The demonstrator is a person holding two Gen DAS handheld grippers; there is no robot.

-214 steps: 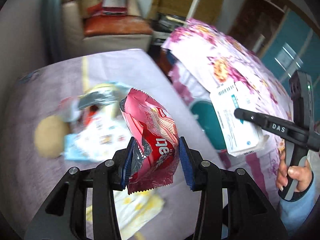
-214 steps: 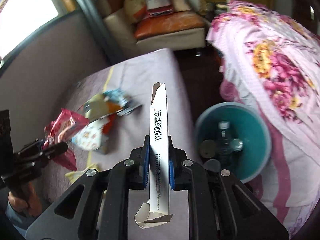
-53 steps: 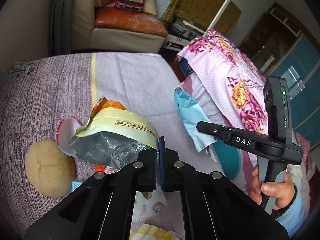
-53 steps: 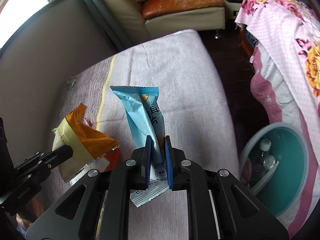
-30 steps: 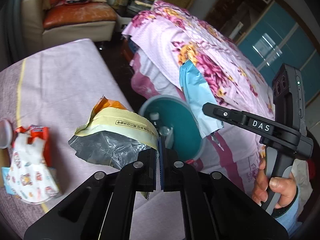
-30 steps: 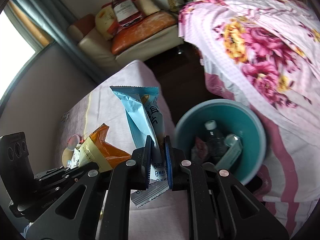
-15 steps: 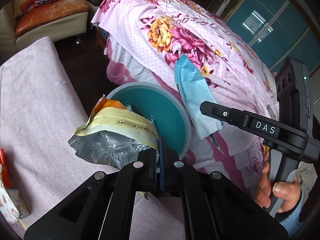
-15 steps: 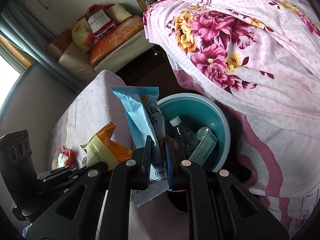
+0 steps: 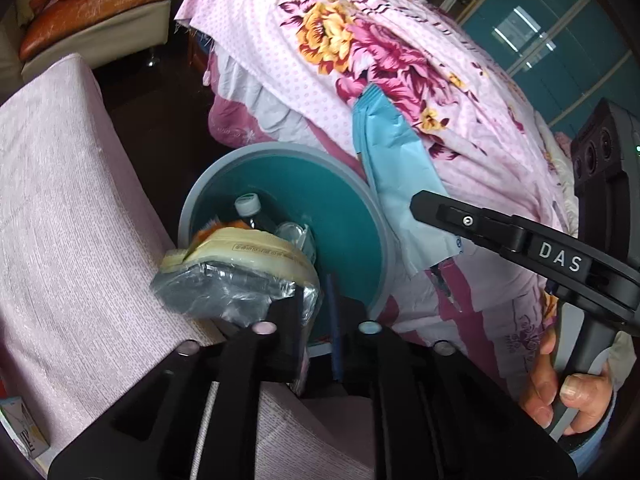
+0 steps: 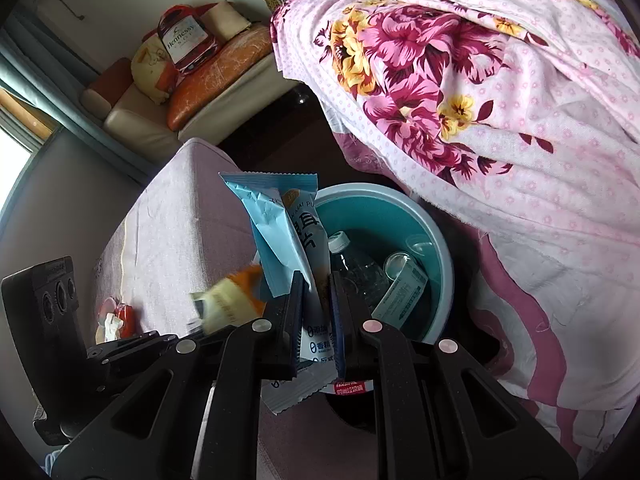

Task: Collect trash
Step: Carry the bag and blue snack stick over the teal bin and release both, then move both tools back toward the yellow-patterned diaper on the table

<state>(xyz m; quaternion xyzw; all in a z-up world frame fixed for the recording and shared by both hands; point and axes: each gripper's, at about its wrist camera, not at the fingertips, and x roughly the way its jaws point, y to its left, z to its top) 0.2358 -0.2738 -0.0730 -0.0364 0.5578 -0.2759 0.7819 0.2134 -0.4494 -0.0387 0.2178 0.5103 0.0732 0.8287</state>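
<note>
A teal bin [image 9: 344,216] sits on the floor between the table and the bed, with a bottle [image 9: 252,212] and other trash inside. Just above its near rim, my left gripper [image 9: 316,312] has its jaws opening. The yellow-and-orange snack bag [image 9: 240,256] with a silver lining leans off the left finger, tipping toward the bin, and the pads no longer press on it. My right gripper [image 10: 316,284] is shut on a light blue wrapper [image 10: 280,216], held upright over the bin [image 10: 400,208]. The bag [image 10: 228,296] shows blurred to its left.
A pink-covered table [image 9: 60,200] lies left of the bin, with more wrappers [image 10: 116,320] at its far end. A floral bedspread [image 9: 360,40] hangs right of and behind the bin. A sofa [image 10: 224,64] stands at the back. A hand [image 9: 560,392] grips the right gripper's handle.
The left jaws have parted and the snack bag has tipped forward and down toward the bin. Both grippers have come closer over the bin. The right grip on the blue wrapper is unchanged.
</note>
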